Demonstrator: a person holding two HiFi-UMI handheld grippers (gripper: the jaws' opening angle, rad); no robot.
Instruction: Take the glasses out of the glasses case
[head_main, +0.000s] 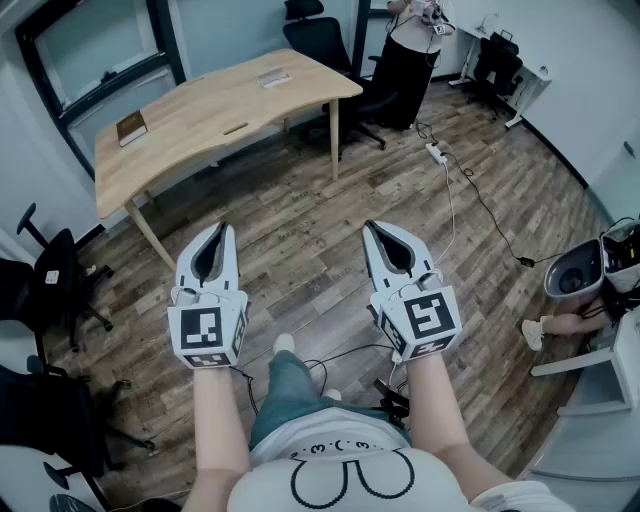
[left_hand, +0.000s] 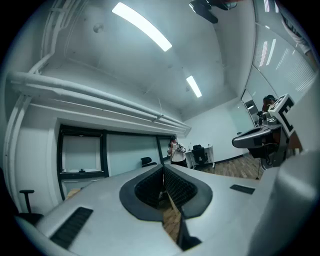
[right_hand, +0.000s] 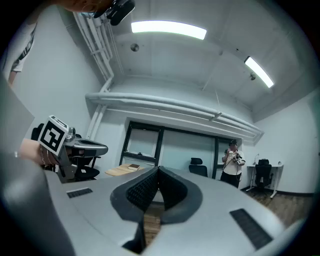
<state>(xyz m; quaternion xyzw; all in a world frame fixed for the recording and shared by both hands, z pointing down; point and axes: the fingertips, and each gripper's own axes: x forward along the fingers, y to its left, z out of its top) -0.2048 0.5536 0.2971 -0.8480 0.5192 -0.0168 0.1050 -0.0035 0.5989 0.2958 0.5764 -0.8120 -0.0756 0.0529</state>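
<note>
Above the wood floor (head_main: 300, 215): left hand-held gripper (head_main: 224, 232), jaws pressed together, empty; right hand-held gripper (head_main: 371, 230), likewise; wooden surface (head_main: 200, 115) well beyond

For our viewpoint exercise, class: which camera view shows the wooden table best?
The head view: the whole top of the wooden table shows from above. The right gripper view catches only a far, edge-on strip; the left gripper view, barely a sliver.
</note>
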